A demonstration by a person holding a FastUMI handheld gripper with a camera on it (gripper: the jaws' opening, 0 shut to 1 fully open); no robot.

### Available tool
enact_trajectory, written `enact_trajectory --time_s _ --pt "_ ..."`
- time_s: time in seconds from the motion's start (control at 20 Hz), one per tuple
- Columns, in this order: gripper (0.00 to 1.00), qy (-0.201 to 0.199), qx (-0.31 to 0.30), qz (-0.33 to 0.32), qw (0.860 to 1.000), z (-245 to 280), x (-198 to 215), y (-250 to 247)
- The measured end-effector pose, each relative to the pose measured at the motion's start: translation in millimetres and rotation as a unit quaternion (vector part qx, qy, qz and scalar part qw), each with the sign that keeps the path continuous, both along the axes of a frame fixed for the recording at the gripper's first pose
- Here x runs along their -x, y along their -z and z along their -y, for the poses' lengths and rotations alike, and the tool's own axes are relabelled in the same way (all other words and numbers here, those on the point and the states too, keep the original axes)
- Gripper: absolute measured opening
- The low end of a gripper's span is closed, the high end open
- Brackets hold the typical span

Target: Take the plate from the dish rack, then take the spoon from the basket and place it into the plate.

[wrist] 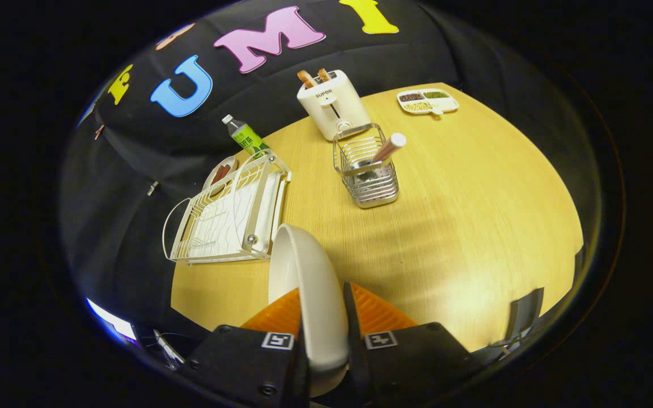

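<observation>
A white plate point(306, 283) stands on edge between my fingers, held up above the yellow table point(462, 226). My gripper point(323, 309) is shut on the plate, one finger on each face. The white wire dish rack point(230, 215) lies just beyond the plate, off to the left of the fingers, and it holds no dish. Farther ahead stands a metal wire basket point(367, 170). A spoon point(386, 150) leans in the basket with its pale handle end sticking up and out.
A white toaster point(333, 105) with two slices in it stands behind the basket. A green-labelled bottle point(245, 136) and a small dish of food point(221, 173) sit behind the rack. A divided snack tray point(427, 102) lies at the table's far right.
</observation>
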State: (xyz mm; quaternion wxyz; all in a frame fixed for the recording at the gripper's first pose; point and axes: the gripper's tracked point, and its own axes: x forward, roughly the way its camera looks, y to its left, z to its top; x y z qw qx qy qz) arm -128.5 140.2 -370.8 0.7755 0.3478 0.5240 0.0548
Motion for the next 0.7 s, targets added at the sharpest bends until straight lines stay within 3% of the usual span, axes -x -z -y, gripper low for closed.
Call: enact_trajectory --time_s 0.45,0.55,0.7 --pt "0.31 0.02 -0.055 -0.031 0.998 -22 4 32" --pt "0.34 0.02 -0.037 -0.042 0.998 -18 6 43" --pt "0.45 0.029 -0.024 -0.056 0.998 -15 6 51"
